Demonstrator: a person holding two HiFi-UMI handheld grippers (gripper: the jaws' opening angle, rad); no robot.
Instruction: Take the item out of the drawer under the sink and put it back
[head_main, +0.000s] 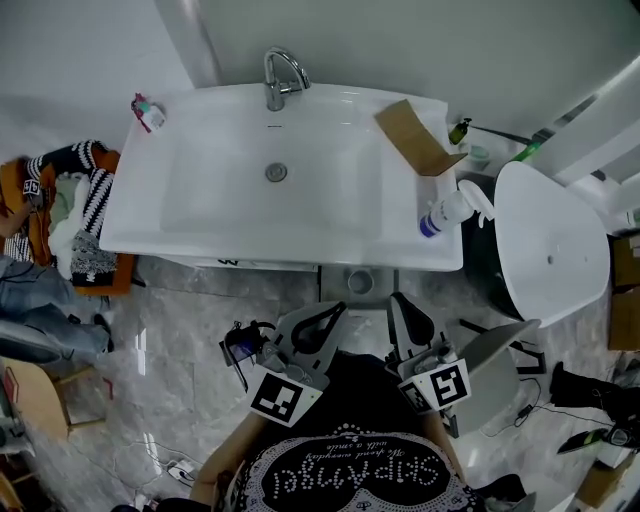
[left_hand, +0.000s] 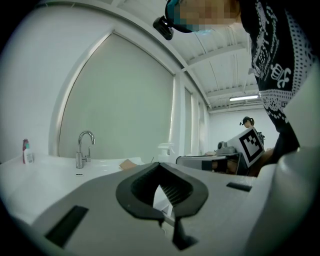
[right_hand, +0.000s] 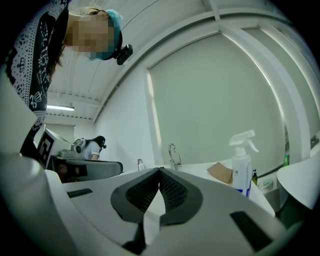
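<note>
White ceramic makes up the wide rectangular sink basin (head_main: 200, 215) in front of you, with a curved chrome tap (head_main: 280, 75) standing at the middle of its back edge. On the basin's right-hand ledge lies a flat piece of brown cardboard (head_main: 415, 135). A white spray bottle with a blue label (head_main: 445, 212) rests at the front right corner, just beside the cardboard. A small white tube with a pink top (head_main: 148, 112) stands at the back left corner.

You hold both tongs low in front of the basin's front rim, above the grey marble floor (head_main: 180, 340), and neither touches the basin. Your left gripper (head_main: 335, 308) has its black jaws closed tip to tip with nothing between them. Your right gripper (head_main: 397, 297) is closed the same way and is empty too. The two sit near each other, both pointing toward the basin.

The drawer under the sink sits below the basin's front rim, where none of your views reaches, so I cannot tell where the item is.

To your left, a heap of black-and-white striped clothing (head_main: 85, 200) lies on an orange seat. To your right, a large white oval fixture (head_main: 555, 240) stands beside the basin.
</note>
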